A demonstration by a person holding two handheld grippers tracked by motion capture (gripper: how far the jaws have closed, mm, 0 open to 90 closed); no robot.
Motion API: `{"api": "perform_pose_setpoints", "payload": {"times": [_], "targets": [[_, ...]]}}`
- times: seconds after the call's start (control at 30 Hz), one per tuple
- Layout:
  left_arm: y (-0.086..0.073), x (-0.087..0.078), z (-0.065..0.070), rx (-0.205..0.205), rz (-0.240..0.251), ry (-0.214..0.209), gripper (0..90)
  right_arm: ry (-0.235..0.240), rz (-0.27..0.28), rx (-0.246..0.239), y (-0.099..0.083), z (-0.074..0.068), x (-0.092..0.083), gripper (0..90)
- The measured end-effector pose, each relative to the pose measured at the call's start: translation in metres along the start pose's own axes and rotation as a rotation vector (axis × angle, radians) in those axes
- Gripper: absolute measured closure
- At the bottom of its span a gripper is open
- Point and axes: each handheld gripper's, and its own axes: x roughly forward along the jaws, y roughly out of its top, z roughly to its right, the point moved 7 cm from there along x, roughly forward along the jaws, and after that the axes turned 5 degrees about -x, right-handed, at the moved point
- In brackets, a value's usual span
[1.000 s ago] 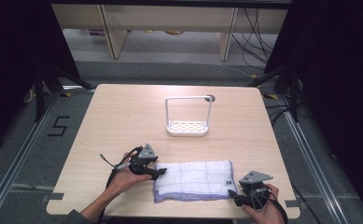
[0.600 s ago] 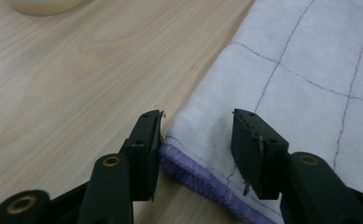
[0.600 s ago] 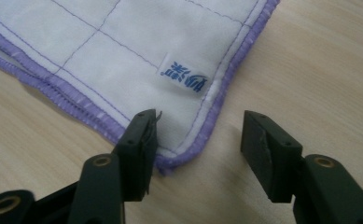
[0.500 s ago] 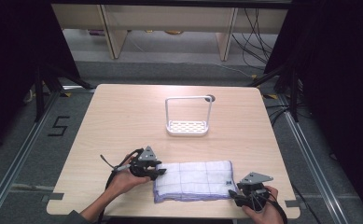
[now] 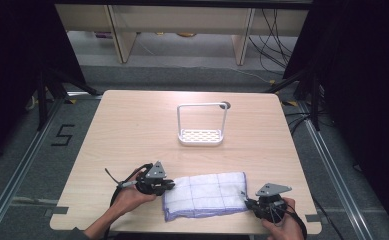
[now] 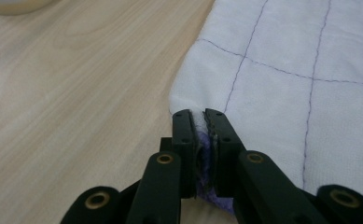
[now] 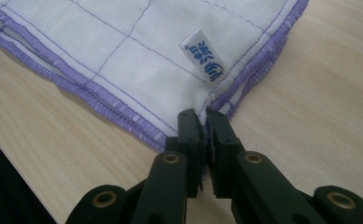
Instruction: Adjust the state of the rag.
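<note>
Left gripper [image 5: 169, 185] is pinched tight on the left edge of the cloth [image 5: 205, 194], which lies folded flat on the table [image 5: 132, 130], well in front of the white rack [image 5: 202, 125]. At the cloth's right corner, beside its label [image 7: 204, 55], the right gripper [image 5: 250, 204] is clamped too, both probably placed to lift or unfold it evenly.

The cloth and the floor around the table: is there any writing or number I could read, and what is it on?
"5": black mark on the grey floor left of the table.
Blue characters on the small white tag sewn to the cloth: too blurred to read.
</note>
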Motion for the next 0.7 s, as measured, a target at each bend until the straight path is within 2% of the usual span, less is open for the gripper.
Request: {"api": "perform_pose_setpoints", "payload": {"times": [0.13,0.17,0.2,0.23,0.27,0.33,0.37,0.43,0.5,0.53,0.57,0.63,0.67,0.7], "targets": [[-0.007,-0.007,0.006,-0.012,0.007,-0.016,82.9,0.0,0.02,-0.022,0.01,0.011,0.004,85.8],[-0.011,-0.014,0.014,-0.042,0.032,-0.025,82.9,0.003,0.011,-0.035,0.018,0.016,0.007,85.8],[-0.013,-0.018,0.015,-0.022,0.02,-0.03,82.8,0.006,0.018,-0.033,0.026,0.019,0.011,85.8],[-0.013,-0.018,0.015,-0.022,0.02,-0.03,82.8,0.006,0.018,-0.033,0.026,0.019,0.011,85.8],[-0.018,-0.024,0.021,-0.052,0.041,-0.048,82.8,0.015,0.001,-0.067,0.039,0.026,0.017,85.7],[-0.021,-0.027,0.024,-0.057,0.044,-0.052,82.8,0.021,-0.006,-0.071,0.044,0.028,0.02,85.8],[-0.025,-0.03,0.027,-0.057,0.051,-0.056,82.8,0.034,-0.021,-0.095,0.06,0.035,0.03,85.8],[-0.028,-0.033,0.033,-0.078,0.06,-0.072,82.8,0.028,-0.03,-0.126,0.074,0.041,0.039,85.8],[-0.03,-0.035,0.04,-0.065,0.062,-0.086,82.8,0.031,-0.033,-0.147,0.089,0.045,0.048,85.8],[-0.03,-0.035,0.04,-0.065,0.062,-0.086,82.8,0.031,-0.033,-0.147,0.089,0.045,0.048,85.8],[-0.031,-0.037,0.048,-0.058,0.066,-0.105,82.8,0.049,-0.058,-0.168,0.103,0.046,0.056,85.8],[-0.031,-0.037,0.053,-0.064,0.07,-0.112,82.9,0.039,-0.056,-0.179,0.108,0.047,0.06,85.8],[-0.032,-0.037,0.06,-0.044,0.063,-0.119,82.9,0.049,-0.069,-0.226,0.12,0.046,0.069,85.8],[-0.032,-0.037,0.06,-0.044,0.063,-0.119,82.8,0.049,-0.069,-0.226,0.12,0.046,0.069,85.8]]}}
